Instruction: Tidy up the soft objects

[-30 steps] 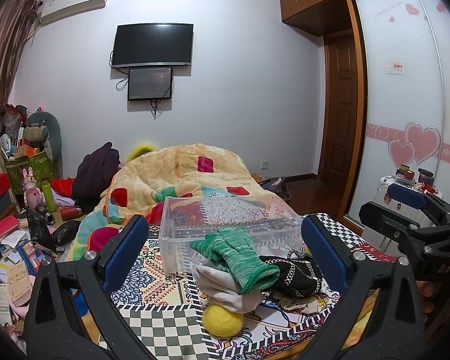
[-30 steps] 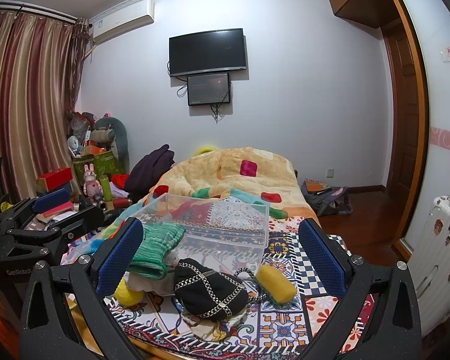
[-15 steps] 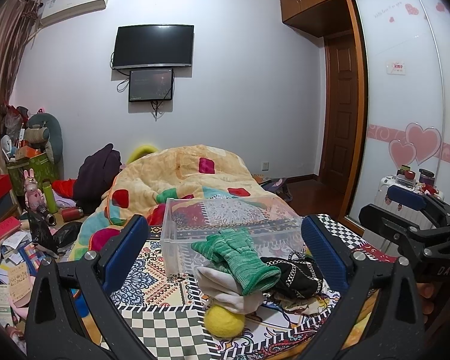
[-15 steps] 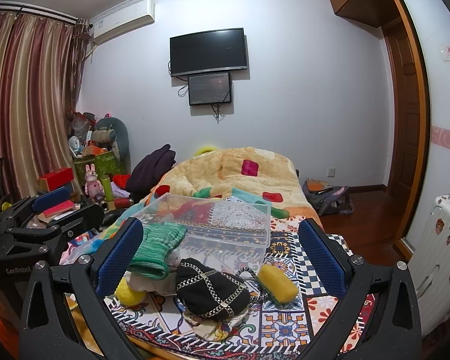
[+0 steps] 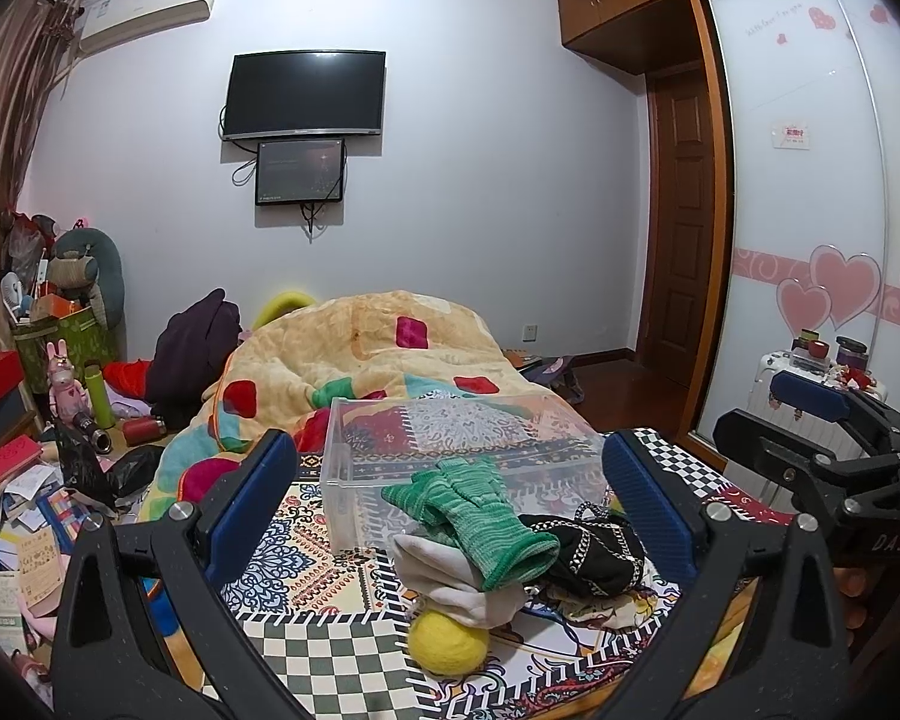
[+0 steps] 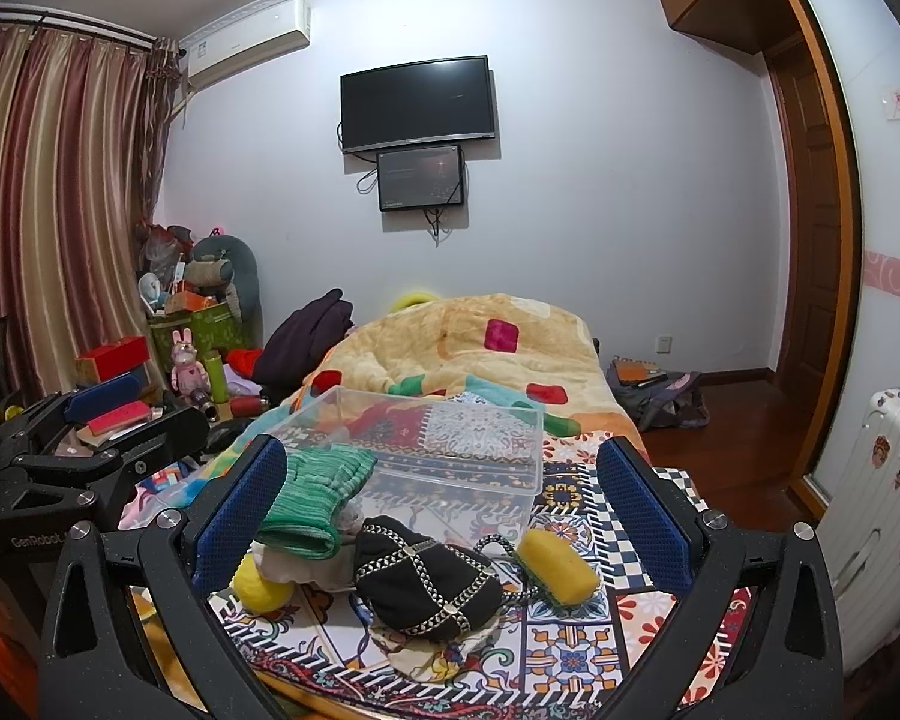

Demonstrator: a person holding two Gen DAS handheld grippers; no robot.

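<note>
Near the clear plastic bin [image 5: 450,456], with both grippers' jaws held wide open and empty, the stacked green gloves [image 5: 474,516] could be toppled by careless grasping.

A pale wall [image 5: 480,180] carries a dark television [image 5: 305,93] with a smaller screen [image 5: 300,172] just beneath it and an air conditioner [image 6: 249,45] near the ceiling. Striped curtains [image 6: 48,192] hang at the left; a brown wooden door [image 5: 681,222] and a heart-decorated sliding wardrobe [image 5: 810,210] stand at the right. The floor [image 6: 732,426] is dark wood.
</note>
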